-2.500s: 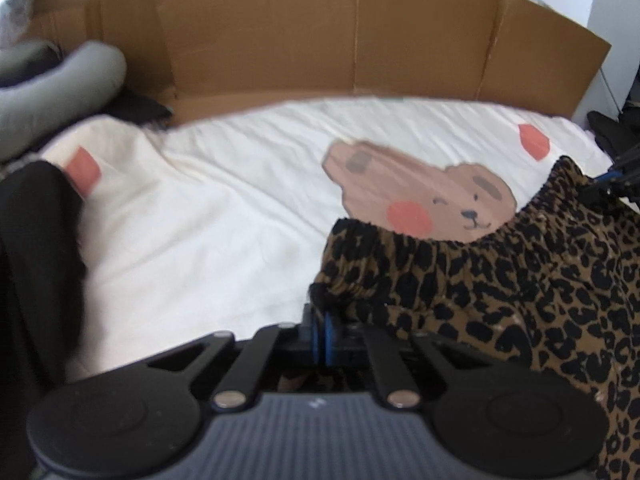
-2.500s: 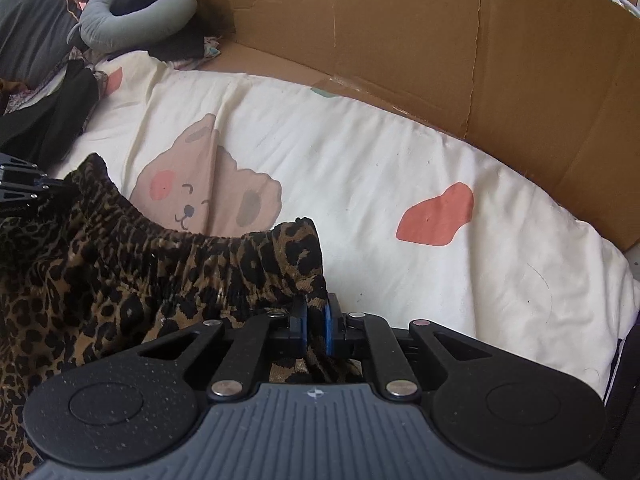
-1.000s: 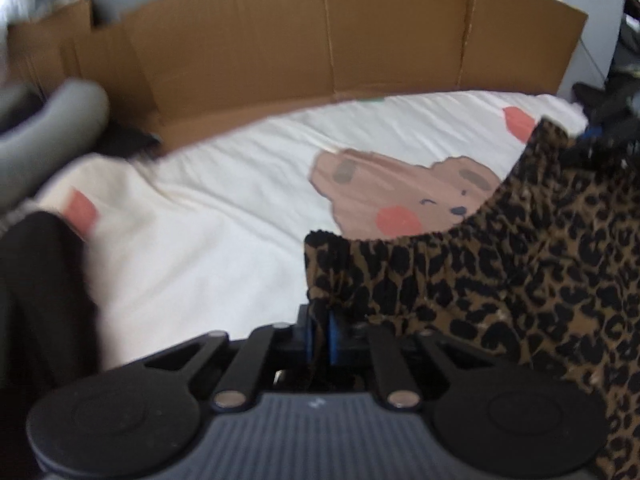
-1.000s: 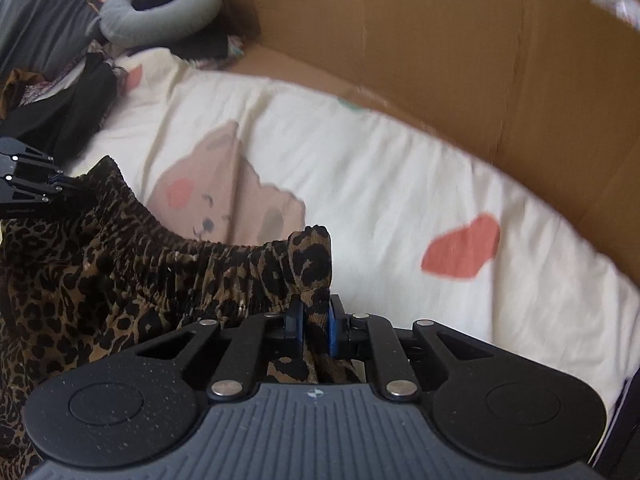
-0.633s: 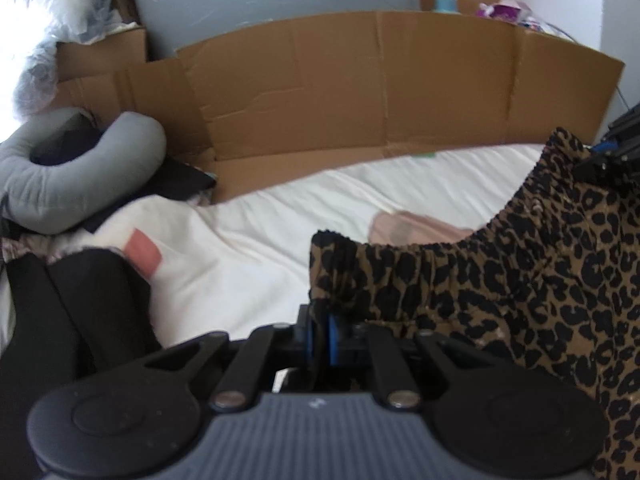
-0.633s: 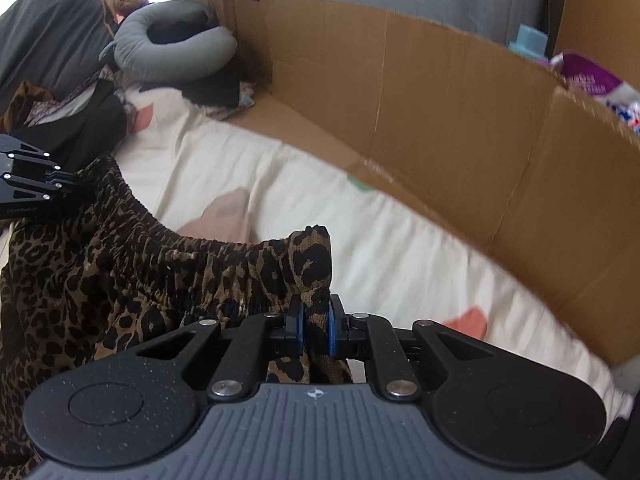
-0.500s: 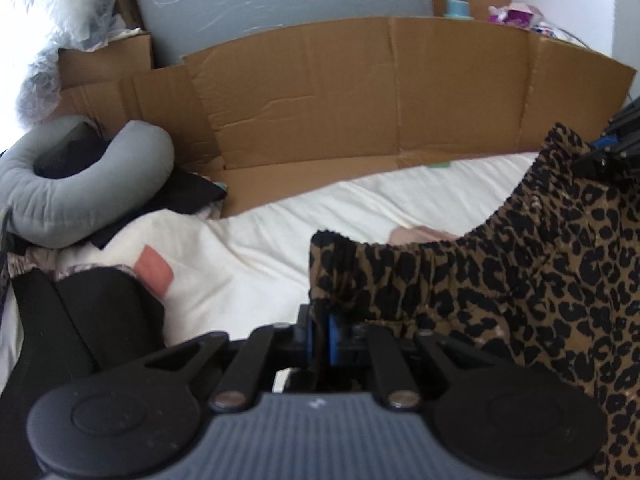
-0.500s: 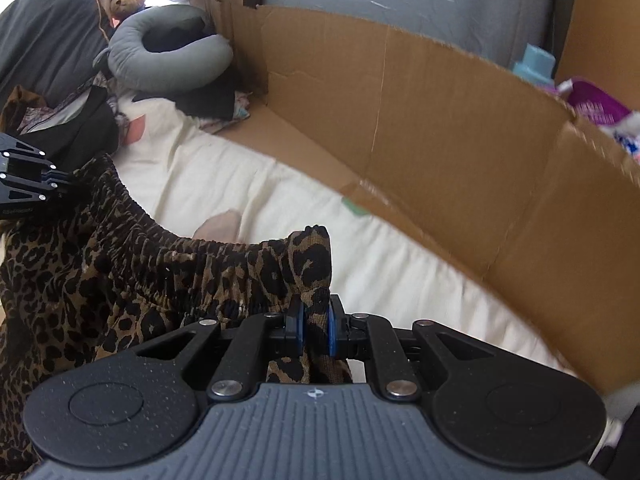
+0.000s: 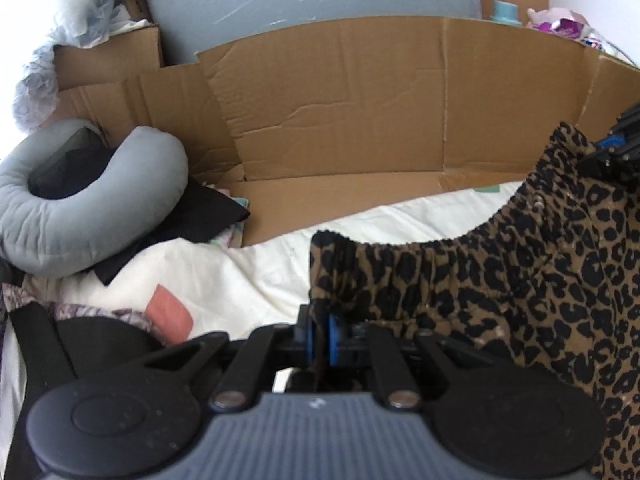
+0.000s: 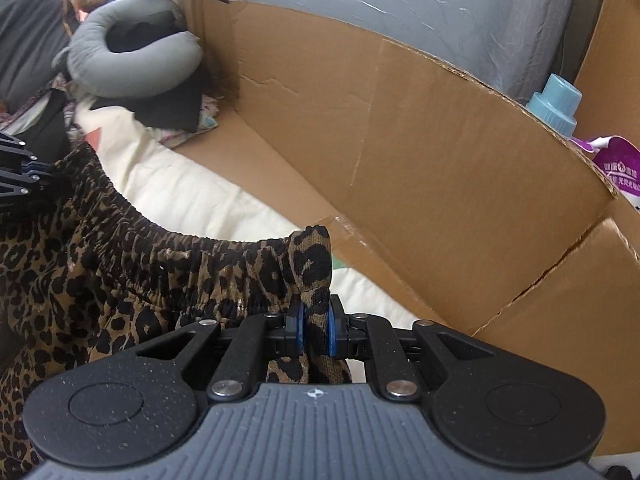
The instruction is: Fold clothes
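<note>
A leopard-print garment (image 9: 500, 280) with a gathered elastic waistband hangs stretched between my two grippers, lifted above the cream bedsheet (image 9: 248, 280). My left gripper (image 9: 319, 334) is shut on the waistband's left corner. My right gripper (image 10: 314, 330) is shut on the right corner, where the leopard-print garment (image 10: 160, 276) bunches between the blue pads. Each gripper shows at the edge of the other view: the right gripper (image 9: 616, 152) at far right, the left gripper (image 10: 20, 176) at far left. The lower part of the garment is out of sight.
A cardboard wall (image 9: 380, 100) stands behind the bed, also seen as the cardboard wall (image 10: 440, 168). A grey neck pillow (image 9: 80, 208) and black clothes (image 9: 60, 344) lie at the left. A blue-capped bottle (image 10: 554, 106) and a purple packet (image 10: 616, 168) sit behind the cardboard.
Both grippers have risen and tipped up with the waistband held between them. The bear print on the sheet has dropped out of view and more of the cardboard and back wall shows.
</note>
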`<state>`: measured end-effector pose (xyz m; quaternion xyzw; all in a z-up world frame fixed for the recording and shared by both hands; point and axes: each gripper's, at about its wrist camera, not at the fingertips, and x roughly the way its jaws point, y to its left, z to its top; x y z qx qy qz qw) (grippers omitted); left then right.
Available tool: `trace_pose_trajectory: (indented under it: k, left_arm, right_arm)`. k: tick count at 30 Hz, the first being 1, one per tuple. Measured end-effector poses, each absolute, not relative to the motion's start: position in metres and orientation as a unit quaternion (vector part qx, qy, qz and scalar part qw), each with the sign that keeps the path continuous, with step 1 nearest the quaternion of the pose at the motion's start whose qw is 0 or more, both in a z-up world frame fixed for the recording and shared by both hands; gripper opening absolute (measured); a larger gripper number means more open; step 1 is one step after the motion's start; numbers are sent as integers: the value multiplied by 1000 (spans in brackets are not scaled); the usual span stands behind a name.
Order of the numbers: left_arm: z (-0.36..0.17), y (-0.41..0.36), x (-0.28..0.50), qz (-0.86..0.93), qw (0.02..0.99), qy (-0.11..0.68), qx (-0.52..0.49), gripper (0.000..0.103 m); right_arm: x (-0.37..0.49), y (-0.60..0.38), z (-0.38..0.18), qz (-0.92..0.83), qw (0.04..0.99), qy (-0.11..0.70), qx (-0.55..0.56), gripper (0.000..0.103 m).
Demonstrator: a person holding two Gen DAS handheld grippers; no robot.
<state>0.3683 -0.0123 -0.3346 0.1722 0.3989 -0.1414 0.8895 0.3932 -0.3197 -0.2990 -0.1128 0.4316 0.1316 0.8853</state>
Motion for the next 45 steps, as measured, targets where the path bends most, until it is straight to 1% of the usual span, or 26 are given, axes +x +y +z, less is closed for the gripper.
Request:
trace_pose_trajectory:
  k: [6,7,9,10,12,14,15,18,23,24,25,26,30,35,45]
  left_arm:
    - [-356,-21,388,-148,878,424,169,8]
    - [-362,-22,390,-149,872,435,166,9]
    - [-367,-24,387,-140,869,442,172,16]
    - [-367,-25,383,-132,870,442,178,21]
    - [-366,-27,374,-120,870,440,187,25]
    - [-361,-29,360,-128,871,436,185,37]
    - [-359,-29,353,-131,872,434,184,39]
    - [-352,-32,334,-144,873,430,179,40]
    - [-334,-50,310,-178,866,427,188,49]
    - [-330,-53,304,-181,867,425,186,51]
    - [-325,-56,298,-183,868,423,185,56]
    - [-320,-59,293,-185,869,421,183,58]
    - [-301,-70,271,-195,872,414,175,58]
    - [-284,-84,244,-205,874,409,164,59]
    - [-281,-104,200,-206,868,421,164,61]
  right_arm:
    - [413,-315,-315,107,875,454,-128,10]
    - [416,-315,-320,103,873,459,-126,10]
    - [421,-317,-327,106,869,468,-116,13]
    - [423,-319,-331,108,867,473,-110,22]
    - [416,-324,-325,97,873,469,-93,27]
    - [407,-331,-317,84,879,463,-75,40]
    - [402,-333,-314,84,881,461,-69,42]
    - [383,-344,-305,88,885,453,-58,42]
    - [351,-365,-288,83,886,454,-44,42]
    - [341,-372,-283,82,886,455,-39,42]
    - [330,-380,-277,81,886,456,-32,42]
    - [321,-388,-273,83,884,459,-24,42]
    - [283,-409,-260,86,882,462,-20,42]
    - [239,-434,-252,69,888,454,27,42]
    - [173,-452,-276,21,885,456,89,42]
